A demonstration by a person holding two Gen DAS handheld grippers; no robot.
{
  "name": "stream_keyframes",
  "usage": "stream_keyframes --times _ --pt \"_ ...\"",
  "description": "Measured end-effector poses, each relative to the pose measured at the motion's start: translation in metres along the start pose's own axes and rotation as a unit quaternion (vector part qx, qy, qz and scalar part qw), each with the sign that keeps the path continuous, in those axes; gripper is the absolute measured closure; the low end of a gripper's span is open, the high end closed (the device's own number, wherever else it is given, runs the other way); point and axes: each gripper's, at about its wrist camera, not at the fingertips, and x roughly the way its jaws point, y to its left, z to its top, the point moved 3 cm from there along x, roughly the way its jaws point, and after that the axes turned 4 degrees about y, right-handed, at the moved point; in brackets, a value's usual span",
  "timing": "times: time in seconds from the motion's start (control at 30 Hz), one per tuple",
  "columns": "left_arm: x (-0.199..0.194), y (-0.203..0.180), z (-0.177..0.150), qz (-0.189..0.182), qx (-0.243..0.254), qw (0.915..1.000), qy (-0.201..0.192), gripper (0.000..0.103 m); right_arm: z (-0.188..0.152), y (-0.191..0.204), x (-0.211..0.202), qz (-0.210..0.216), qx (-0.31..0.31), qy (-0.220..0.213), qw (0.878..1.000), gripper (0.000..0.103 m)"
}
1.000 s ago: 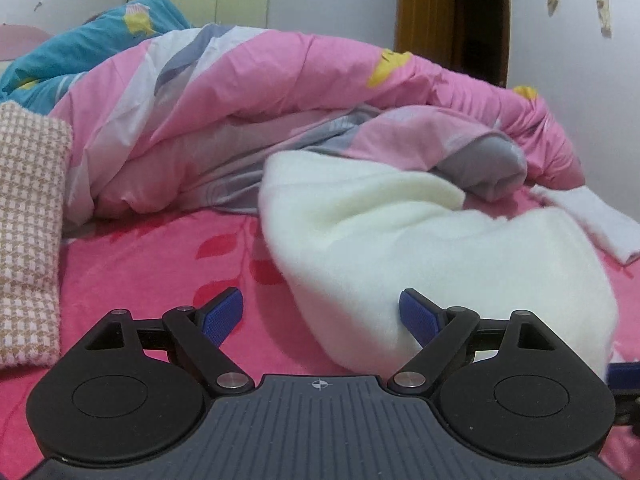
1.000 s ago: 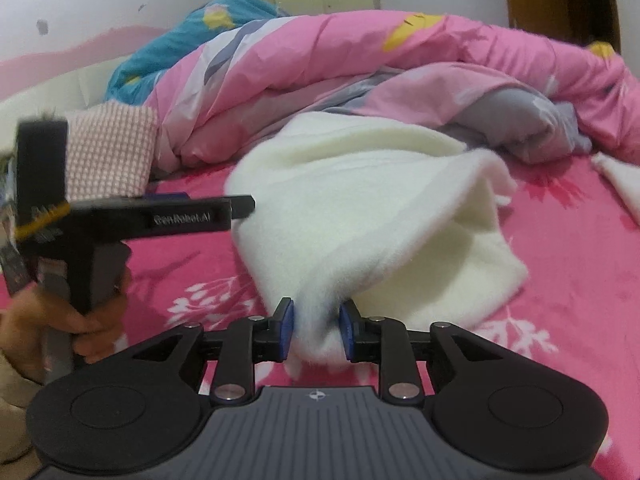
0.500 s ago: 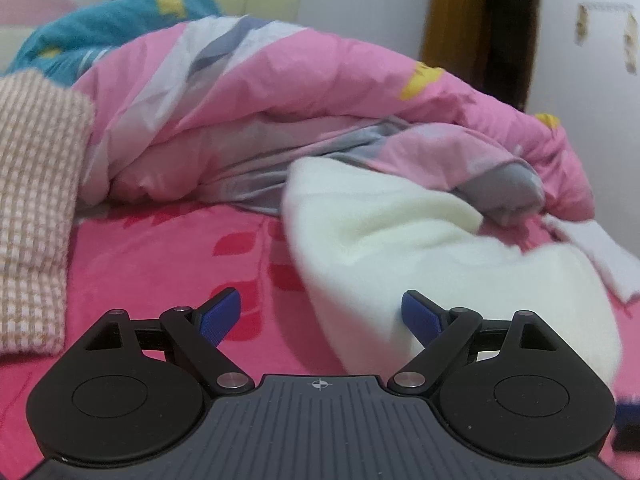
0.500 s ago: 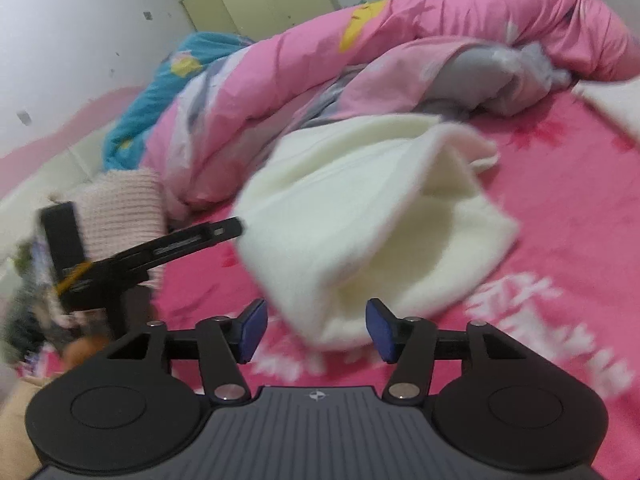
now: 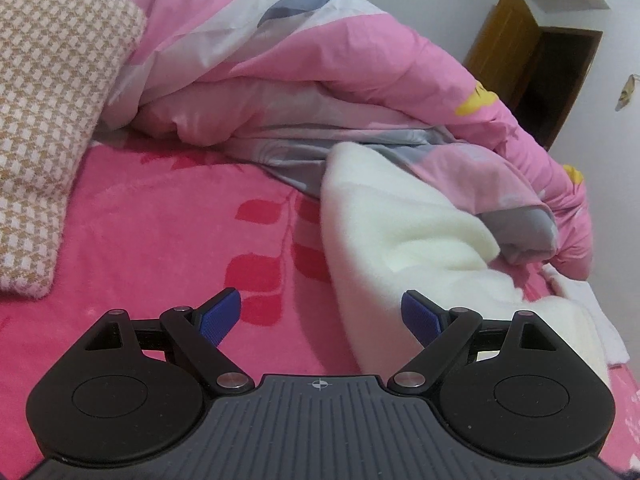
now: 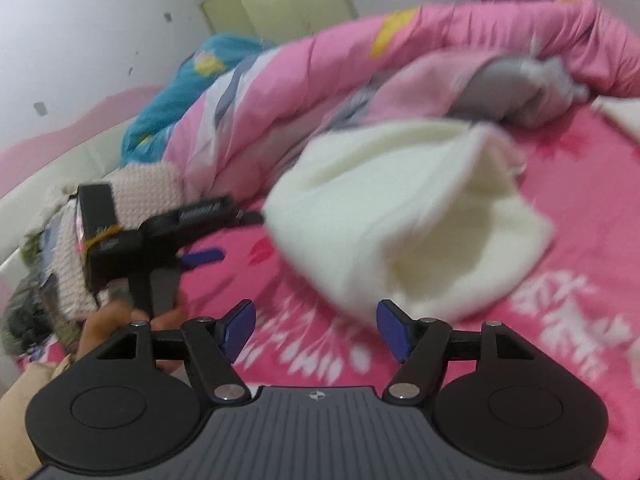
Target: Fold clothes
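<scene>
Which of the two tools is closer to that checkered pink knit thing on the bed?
Left. The left tool sits right beside the checkered knit. The right tool, its jaws opening and empty, hangs by the cream fleece, farther away.

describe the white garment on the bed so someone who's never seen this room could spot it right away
On the bright pink bedsheet, look in front of the heaped pink quilt. The cream fleece garment lies crumpled there, its far edge against the quilt. It is the only plain, fuzzy, off-white piece; the checked knit nearby is patterned.

Right claw [image 6: 316, 330] opening, cream garment [image 6: 404, 216] just ahead, unheld
</scene>
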Motion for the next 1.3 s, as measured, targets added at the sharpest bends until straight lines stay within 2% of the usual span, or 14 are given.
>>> stream_keyframes --times 0.07,0.13,0.17,0.33,0.4,0.47,0.53,0.57,0.63,0.83,1.03,1.1,1.2,1.3 --pt "0.001 0.001 0.000 -0.003 -0.004 1.0000 0.000 0.015 0.006 -0.003 -0.003 -0.014 -0.003 -0.027 1.000 0.030" --pt "0.003 0.000 0.000 -0.005 -0.007 1.0000 0.001 0.015 0.014 -0.010 0.000 -0.020 0.008 -0.038 0.999 0.020" --pt "0.003 0.000 0.000 -0.006 -0.008 0.9999 0.001 0.015 0.017 -0.014 0.004 -0.020 0.015 -0.039 0.999 0.019" --pt "0.010 -0.001 0.002 -0.012 -0.011 0.9998 0.006 0.015 0.025 -0.022 0.053 0.009 0.028 -0.002 1.000 0.020" --pt "0.011 0.000 0.003 -0.017 -0.014 0.9997 0.009 0.015 0.022 -0.016 0.077 0.011 0.012 0.015 1.000 0.027" --pt "0.013 0.000 0.004 -0.019 -0.016 0.9996 0.011 0.015 0.018 -0.009 0.093 -0.003 -0.015 0.023 1.000 0.054" --pt "0.014 0.001 0.004 -0.019 -0.016 0.9996 0.012 0.015 0.014 -0.002 0.097 -0.012 -0.040 0.020 0.999 0.072" --pt "0.013 0.000 0.004 -0.017 -0.014 0.9997 0.009 0.015 0.014 -0.001 0.096 -0.011 -0.049 0.016 0.999 0.084" --pt "0.011 -0.001 0.003 -0.013 -0.010 0.9999 0.003 0.014 0.014 0.000 0.084 -0.009 -0.066 0.012 0.998 0.087" --pt "0.002 -0.008 0.004 0.005 0.015 0.9996 -0.024 0.013 0.014 -0.008 0.041 -0.028 -0.133 0.005 0.991 0.089" --pt "-0.012 -0.018 0.005 -0.020 0.020 0.9989 -0.036 0.013 0.009 -0.031 -0.012 -0.055 -0.189 0.015 0.980 0.089" --pt "-0.016 -0.024 0.004 -0.031 0.027 0.9983 -0.040 0.013 0.000 -0.043 -0.021 -0.051 -0.176 0.030 0.983 0.088" --pt "-0.012 -0.038 -0.004 -0.035 0.065 0.9968 -0.032 0.010 -0.012 -0.057 -0.027 -0.036 -0.142 0.051 0.988 0.085" --pt "0.005 -0.053 -0.021 -0.008 0.128 0.9917 -0.005 0.010 -0.017 -0.066 -0.034 -0.026 -0.107 0.059 0.992 0.068"
